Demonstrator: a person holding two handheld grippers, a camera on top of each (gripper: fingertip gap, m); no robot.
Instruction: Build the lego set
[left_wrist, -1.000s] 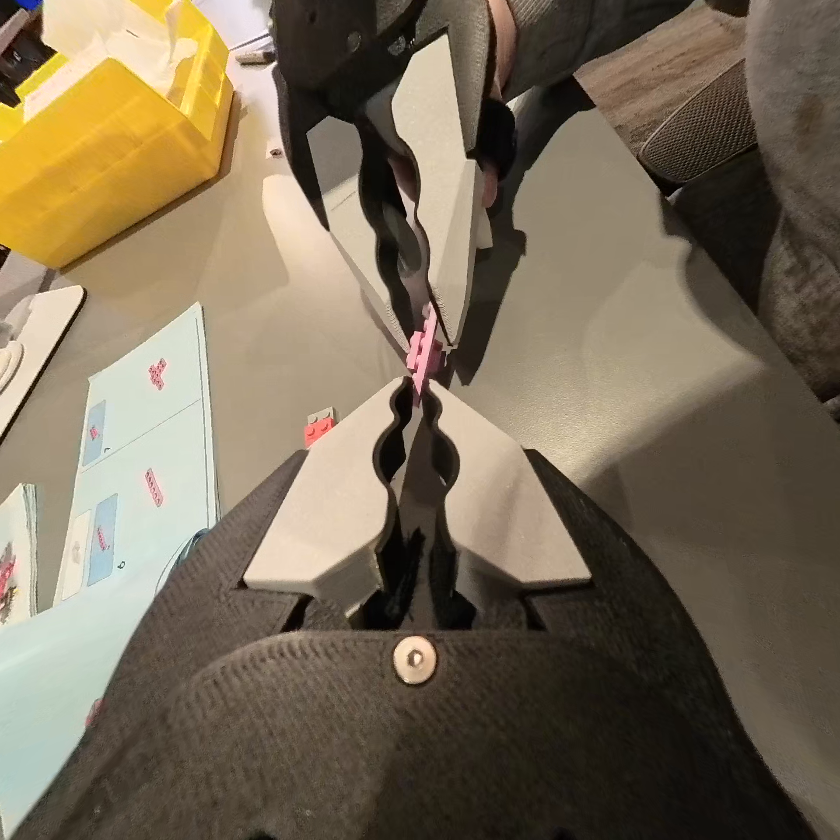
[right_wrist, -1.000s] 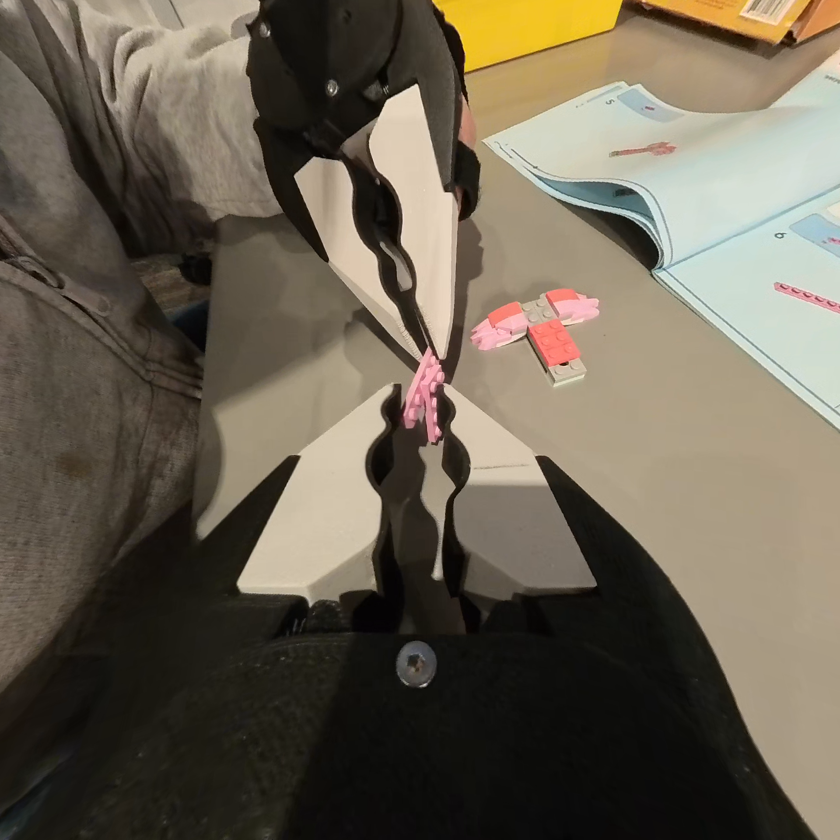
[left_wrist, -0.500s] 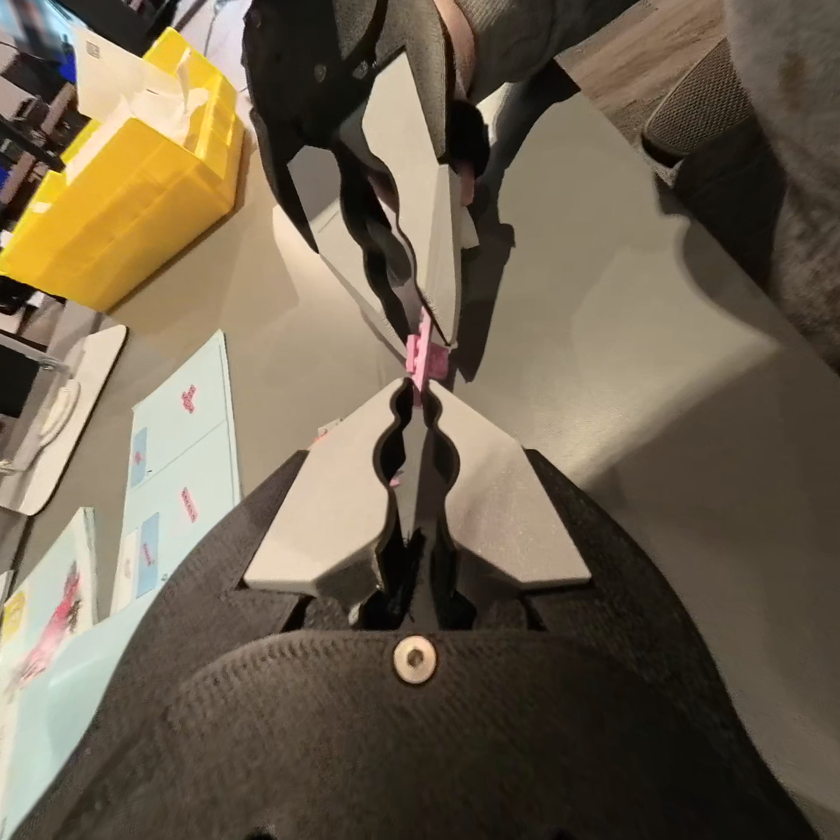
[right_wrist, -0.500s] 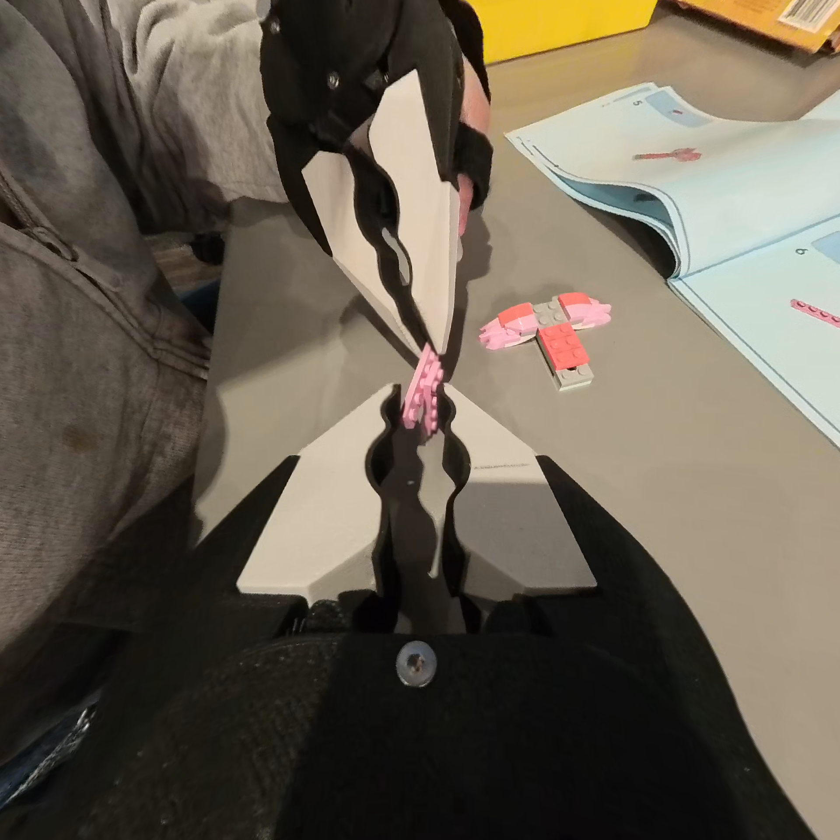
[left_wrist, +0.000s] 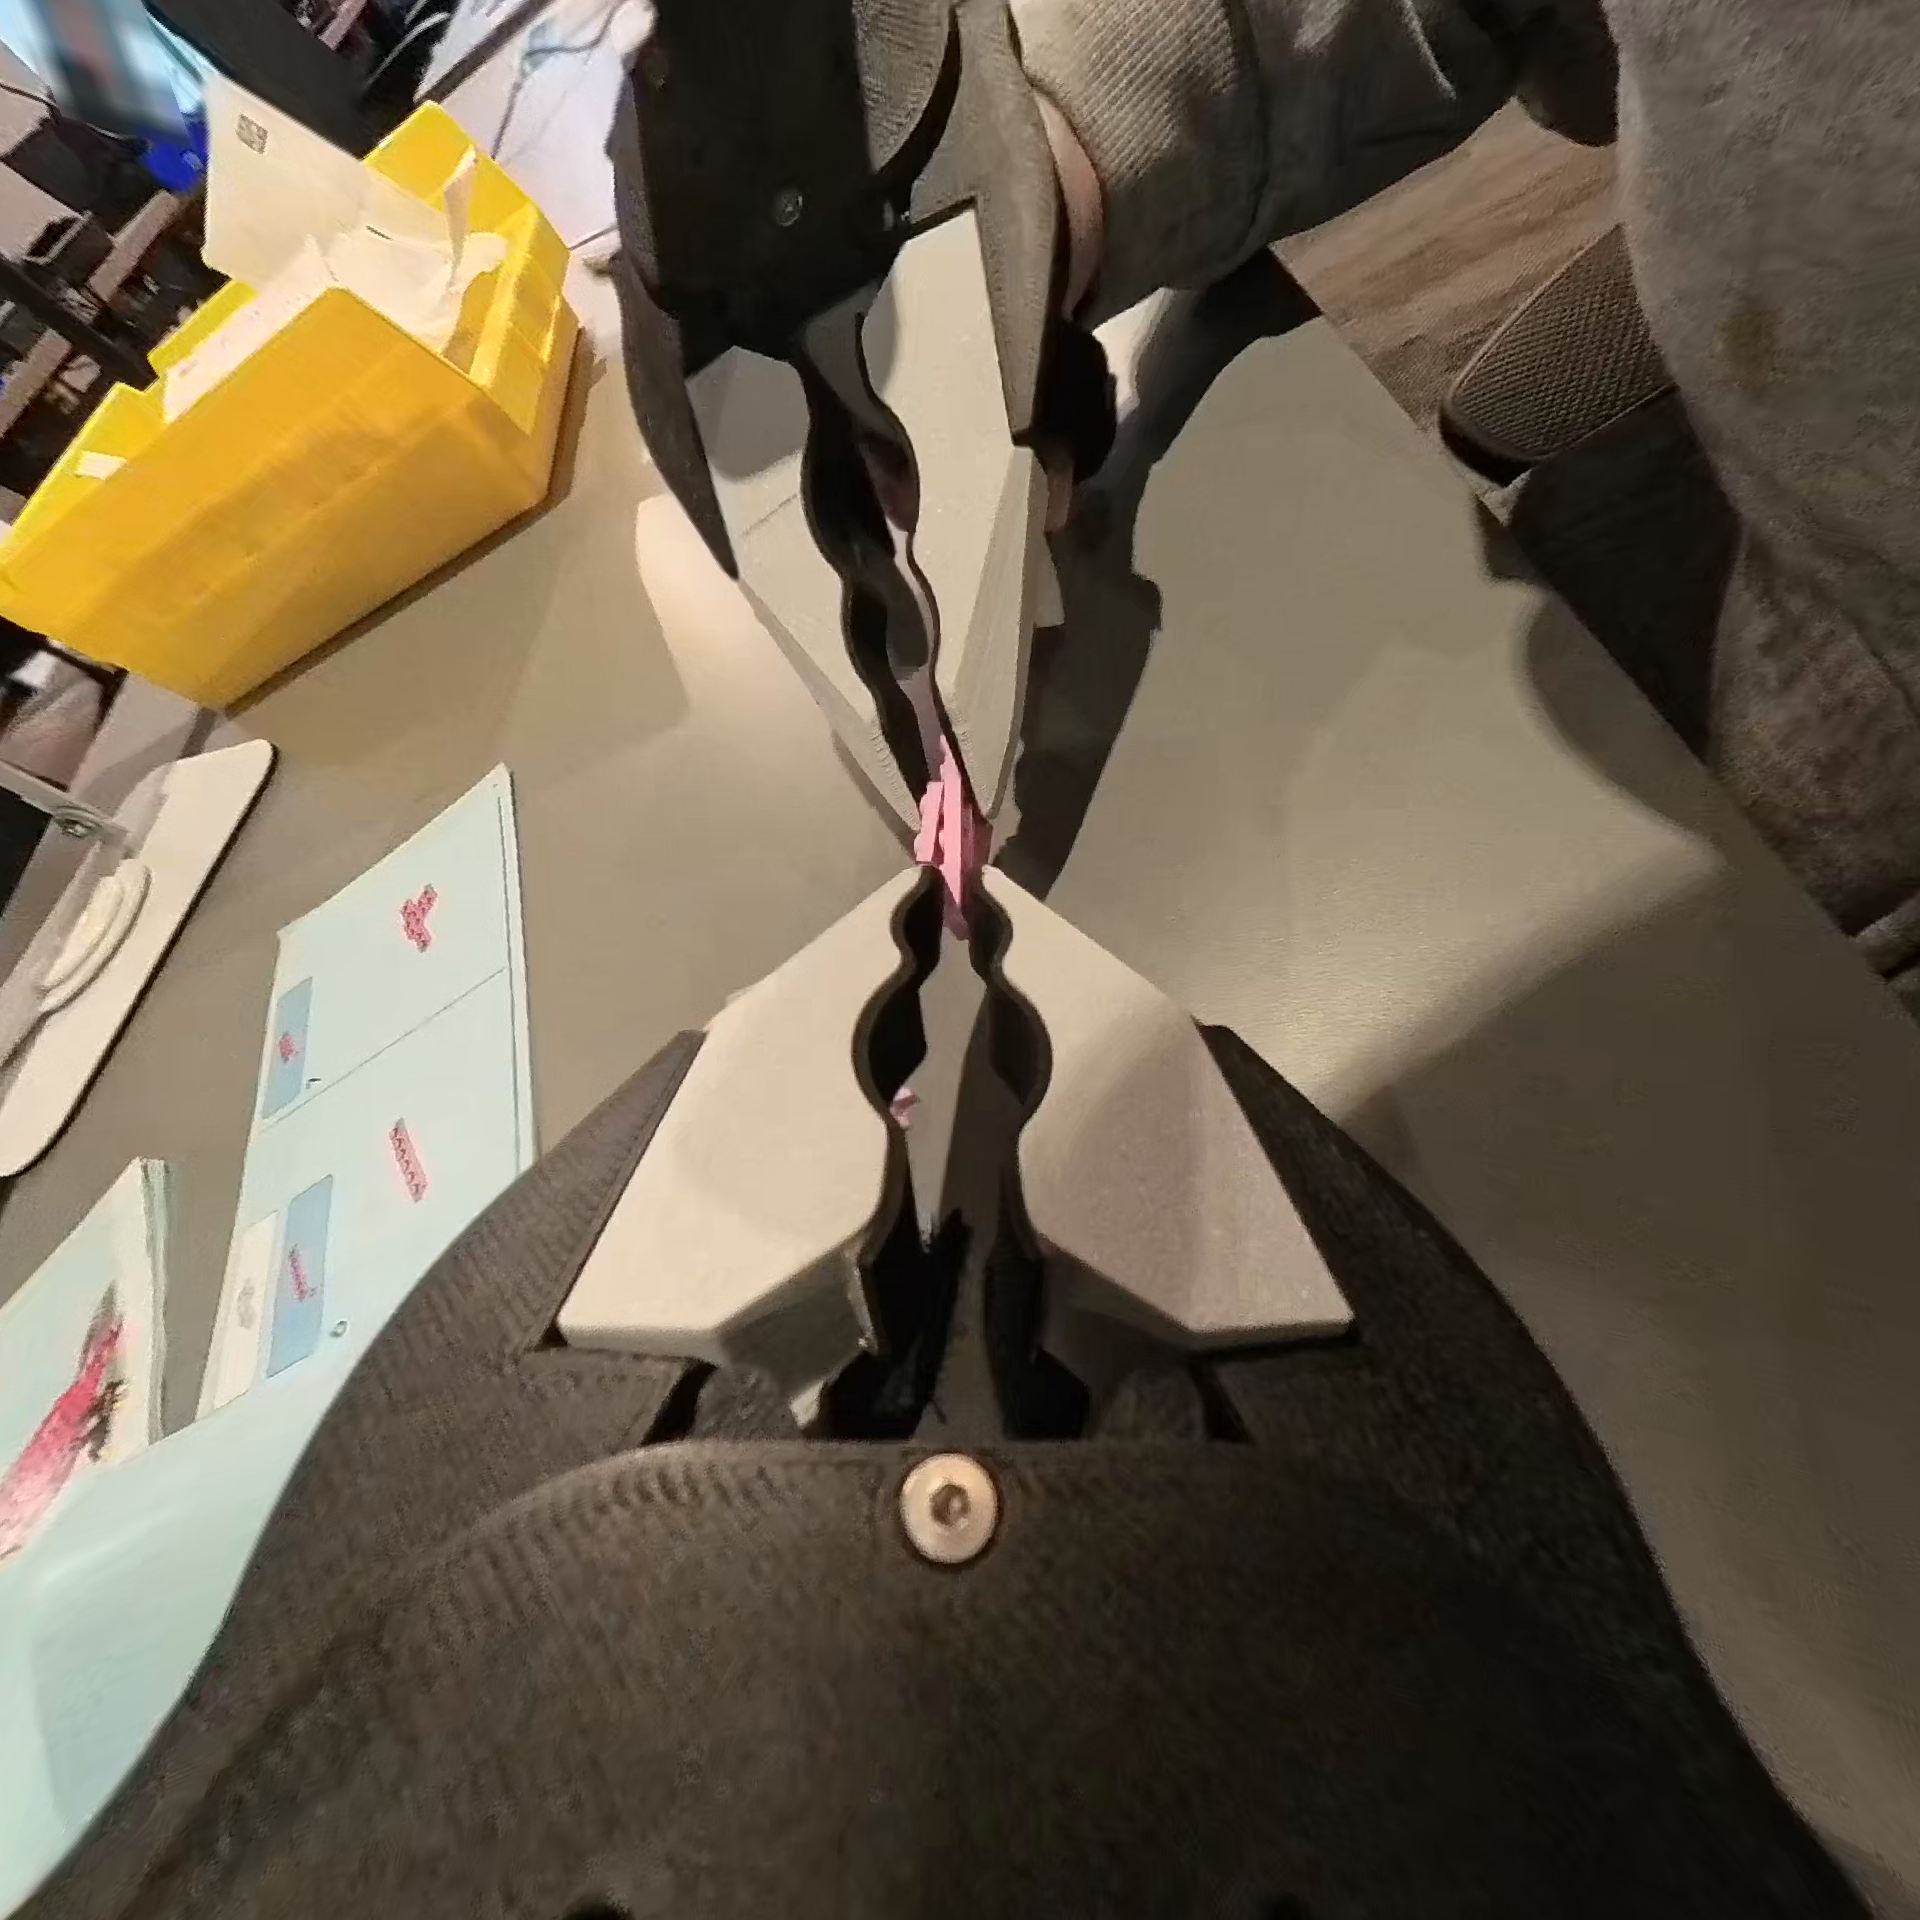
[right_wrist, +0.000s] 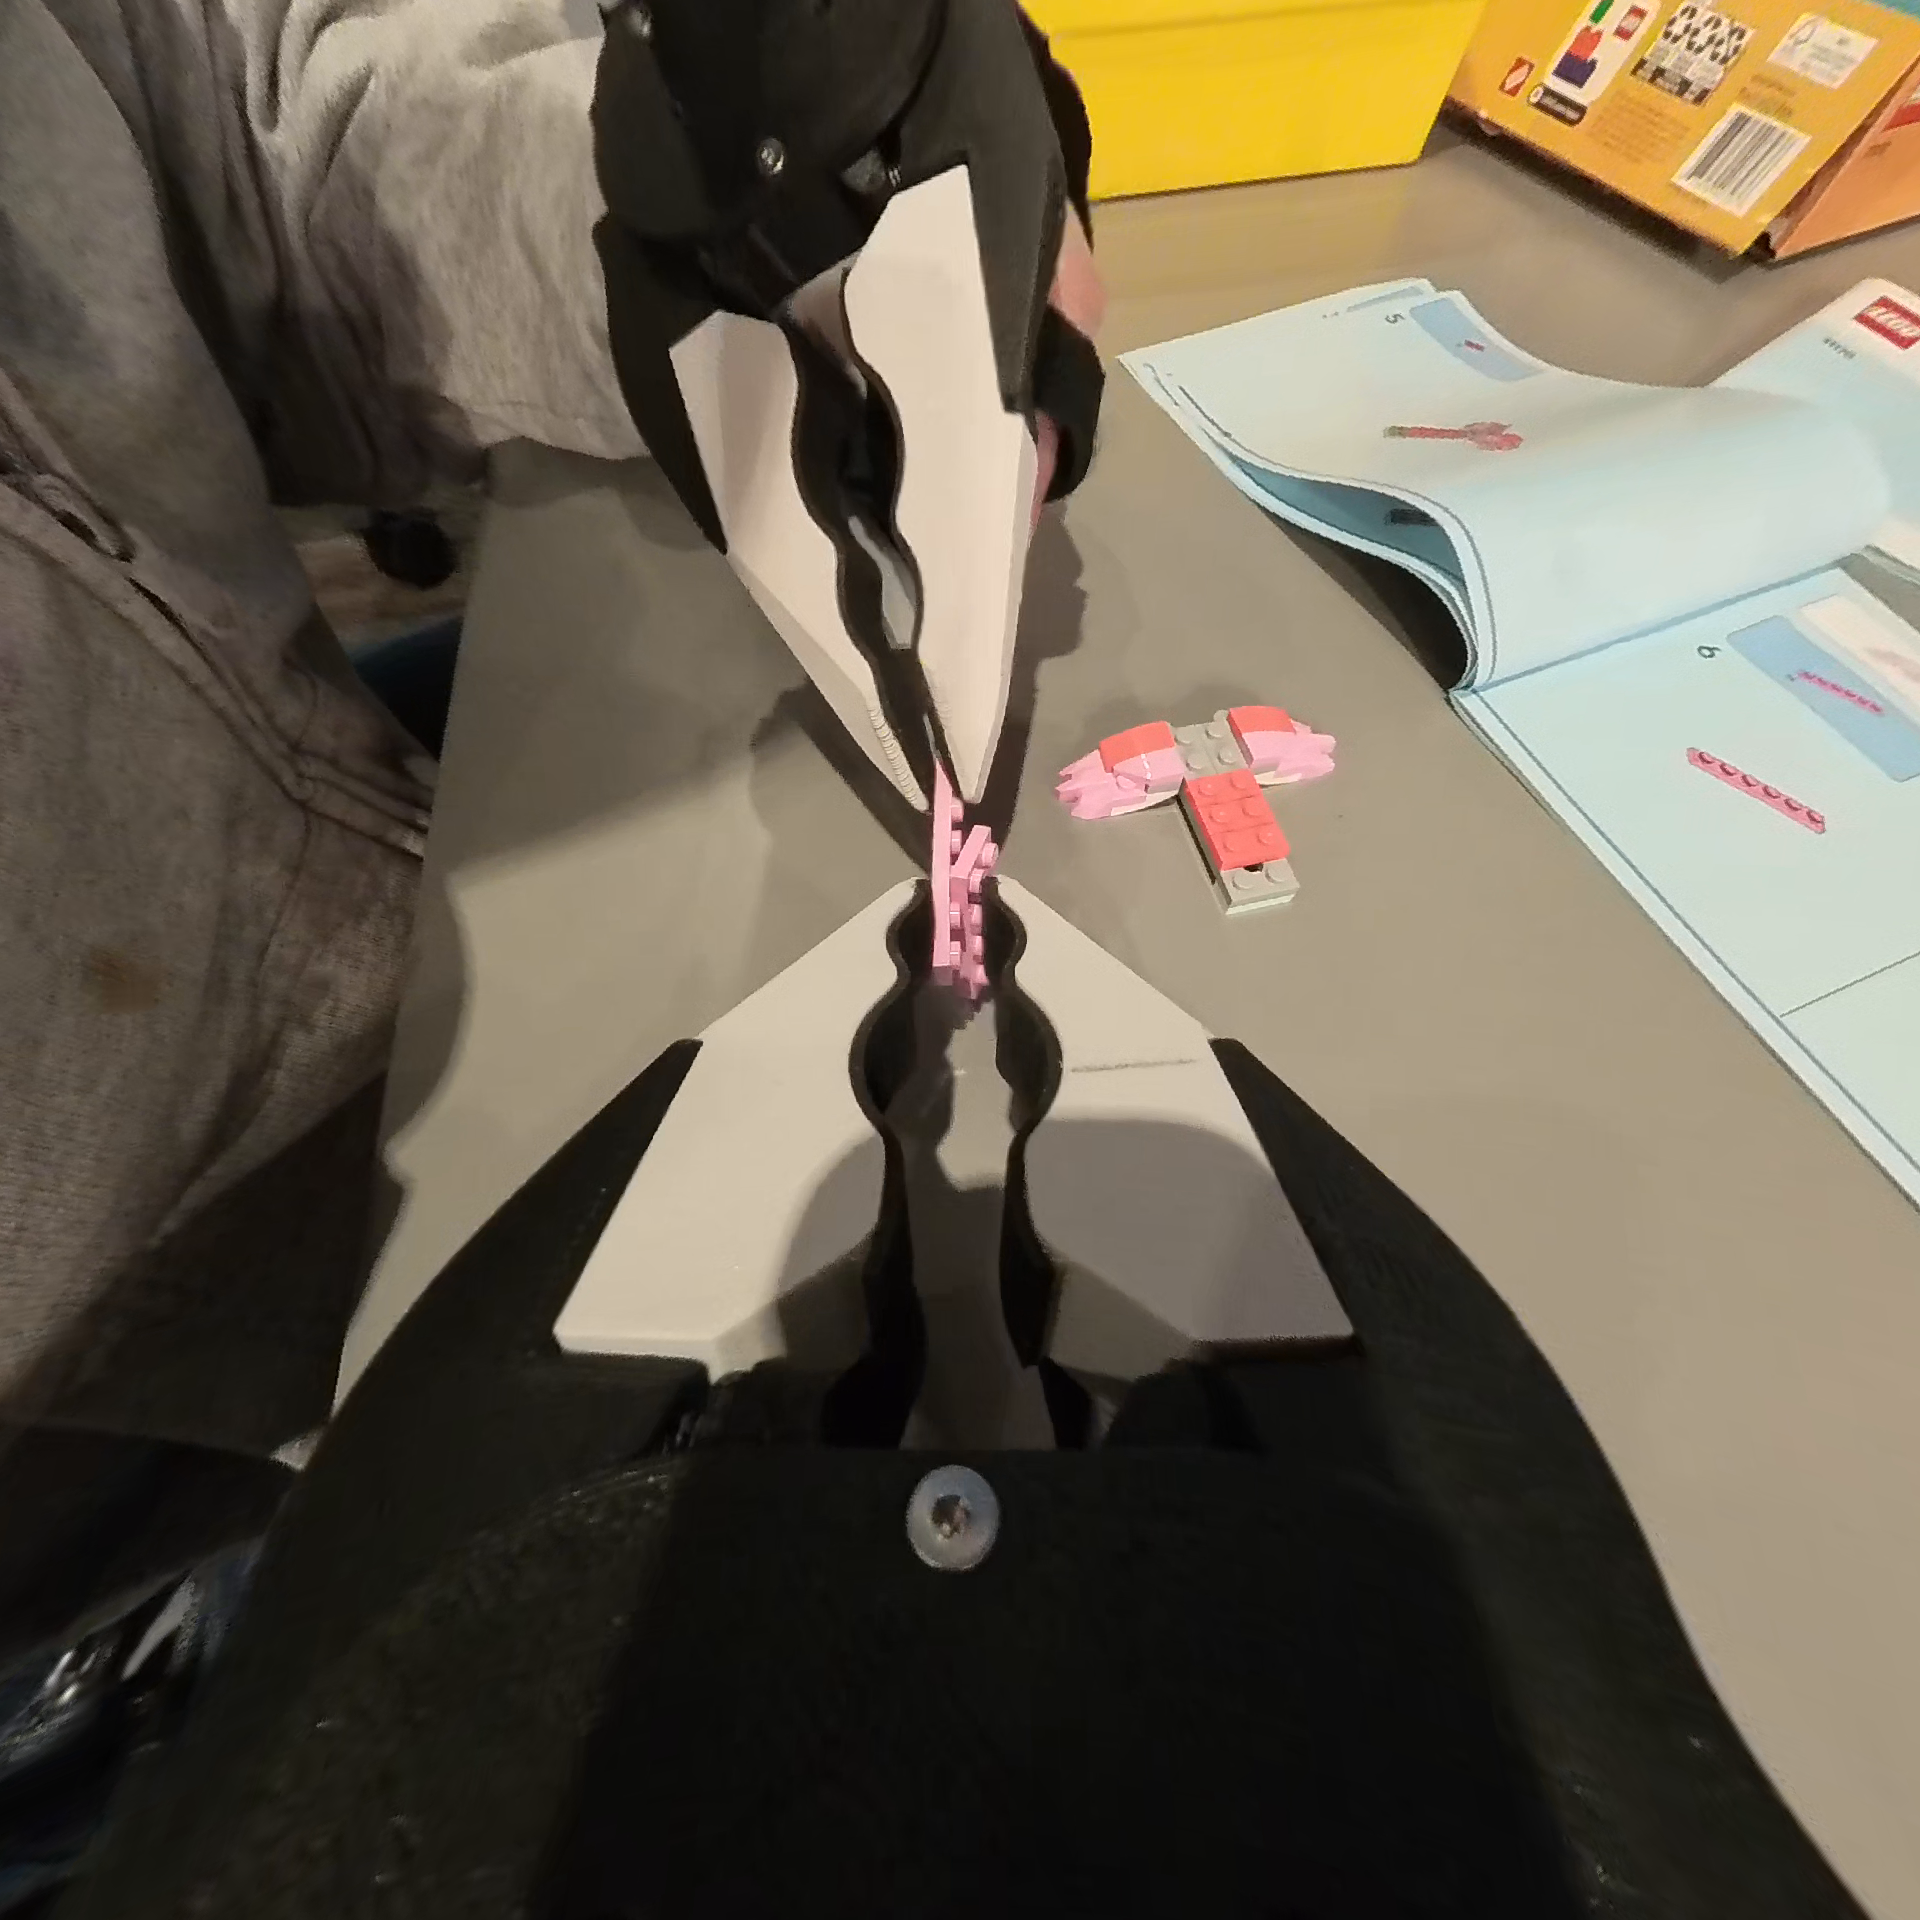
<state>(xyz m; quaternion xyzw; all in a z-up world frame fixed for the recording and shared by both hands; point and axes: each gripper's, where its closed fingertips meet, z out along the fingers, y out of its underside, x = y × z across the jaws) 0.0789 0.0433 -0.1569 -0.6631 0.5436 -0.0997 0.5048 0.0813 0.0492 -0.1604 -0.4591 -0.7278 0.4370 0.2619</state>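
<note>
Plates first: the pink plates (right_wrist: 961, 904) sit edge-on between our two claws, above the desk (right_wrist: 1403, 1195). Our right claw (right_wrist: 958, 896) is clenched on their near end, and our left claw (right_wrist: 951, 795), opposite, grips the far end. Over the last second both claws have drawn in, the plates now reaching deeper into the right claw, and the pair has tipped closer to upright (the left wrist view shows only a thin pink sliver (left_wrist: 951, 847) between the tips).

We read that as a press in progress, two plates being squeezed together. Whether the studs have fully seated we cannot tell from either view.

The half-built model (right_wrist: 1205, 774) of red, grey and pink lies just beside, untouched, and the booklet (right_wrist: 1621, 520) lies open beyond it. The joined plates probably go there next.
</note>
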